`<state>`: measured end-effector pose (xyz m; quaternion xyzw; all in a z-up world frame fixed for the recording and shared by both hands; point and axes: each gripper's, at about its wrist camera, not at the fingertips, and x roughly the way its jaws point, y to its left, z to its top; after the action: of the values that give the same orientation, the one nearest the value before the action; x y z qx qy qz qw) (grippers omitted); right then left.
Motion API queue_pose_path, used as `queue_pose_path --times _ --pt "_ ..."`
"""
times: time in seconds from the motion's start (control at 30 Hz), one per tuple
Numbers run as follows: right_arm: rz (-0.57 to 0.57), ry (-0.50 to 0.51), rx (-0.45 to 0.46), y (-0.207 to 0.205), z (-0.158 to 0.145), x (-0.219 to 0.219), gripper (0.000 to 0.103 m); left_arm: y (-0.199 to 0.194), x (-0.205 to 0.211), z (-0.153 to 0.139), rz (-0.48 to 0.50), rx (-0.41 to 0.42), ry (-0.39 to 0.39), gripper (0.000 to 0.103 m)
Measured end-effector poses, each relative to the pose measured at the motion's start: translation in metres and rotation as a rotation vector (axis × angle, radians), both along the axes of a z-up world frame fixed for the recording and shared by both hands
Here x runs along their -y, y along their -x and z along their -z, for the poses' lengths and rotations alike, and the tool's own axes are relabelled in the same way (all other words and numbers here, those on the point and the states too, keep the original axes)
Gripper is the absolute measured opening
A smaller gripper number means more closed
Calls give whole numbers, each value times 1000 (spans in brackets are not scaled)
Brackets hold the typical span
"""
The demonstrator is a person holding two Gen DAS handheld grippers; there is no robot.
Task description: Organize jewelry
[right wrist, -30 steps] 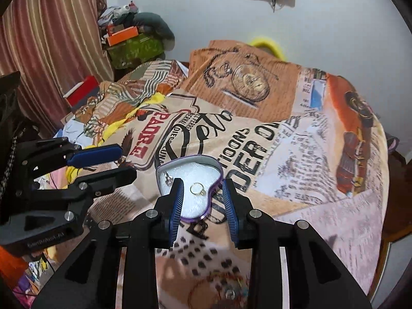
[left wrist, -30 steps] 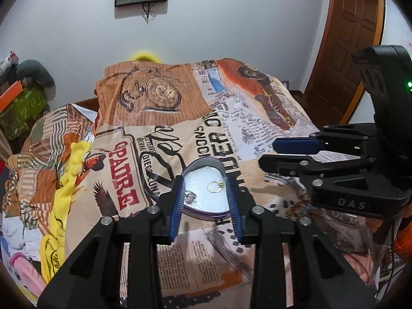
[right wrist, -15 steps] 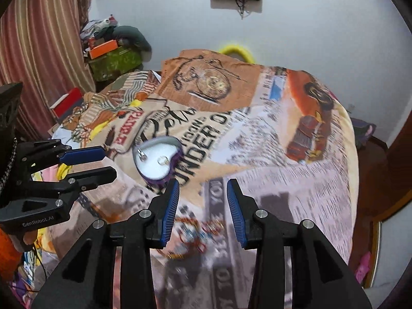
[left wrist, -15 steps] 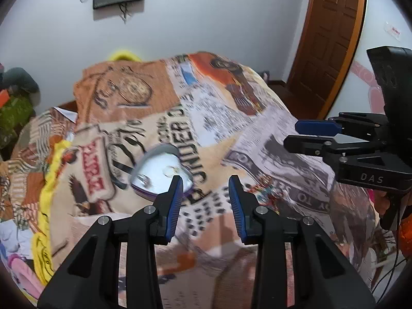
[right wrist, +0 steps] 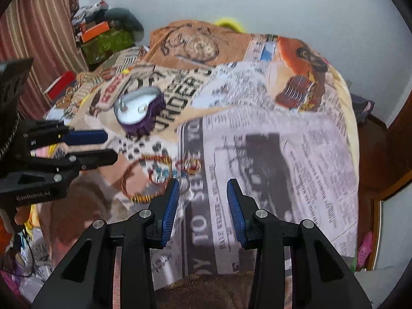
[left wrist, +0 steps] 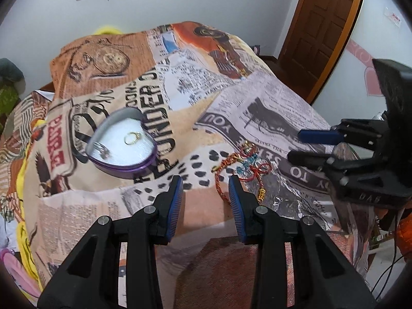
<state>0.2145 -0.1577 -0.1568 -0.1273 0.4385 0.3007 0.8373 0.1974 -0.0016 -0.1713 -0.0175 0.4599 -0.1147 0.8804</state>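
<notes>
A purple heart-shaped jewelry box [left wrist: 123, 146] lies open on the printed bedspread, with a gold ring [left wrist: 132, 137] and a silver ring [left wrist: 101, 150] on its white lining. It also shows blurred in the right wrist view [right wrist: 140, 113]. A tangle of red, gold and blue bracelets [left wrist: 242, 164] lies on the bedspread to its right, also in the right wrist view [right wrist: 159, 175]. My left gripper [left wrist: 205, 188] is open and empty, just short of the bracelets. My right gripper [right wrist: 202, 193] is open and empty, to the right of the bracelets.
The bedspread [left wrist: 270, 108] covers a bed that falls away at the right toward a wooden door [left wrist: 327, 25]. Boxes and clothes [right wrist: 103, 36] pile up by a striped curtain at the far left. A yellow cloth [left wrist: 23, 231] hangs at the bed's left edge.
Both grippers have swung right and pulled back from the heart box, which now lies to the left. The bracelets have come into view ahead of the fingers. Both stay open.
</notes>
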Motion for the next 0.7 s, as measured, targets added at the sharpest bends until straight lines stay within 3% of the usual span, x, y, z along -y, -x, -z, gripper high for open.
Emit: queue_pose_path --times 0.27,0.33,0.53,0.6,0.7 --pt "-72 29 -24 4 22 -14 35 -7 5 14 10 -30 13 35" --pt "-90 35 -8 5 22 -18 35 -11 5 19 12 -42 17 27" --pt "-118 39 15 3 26 -26 35 -16 8 25 19 -33 -7 24" --pt "-123 38 25 3 27 -26 33 -18 9 28 16 -30 -4 23" --pt "-134 43 36 4 28 -30 20 -21 7 32 -6 -24 -4 12"
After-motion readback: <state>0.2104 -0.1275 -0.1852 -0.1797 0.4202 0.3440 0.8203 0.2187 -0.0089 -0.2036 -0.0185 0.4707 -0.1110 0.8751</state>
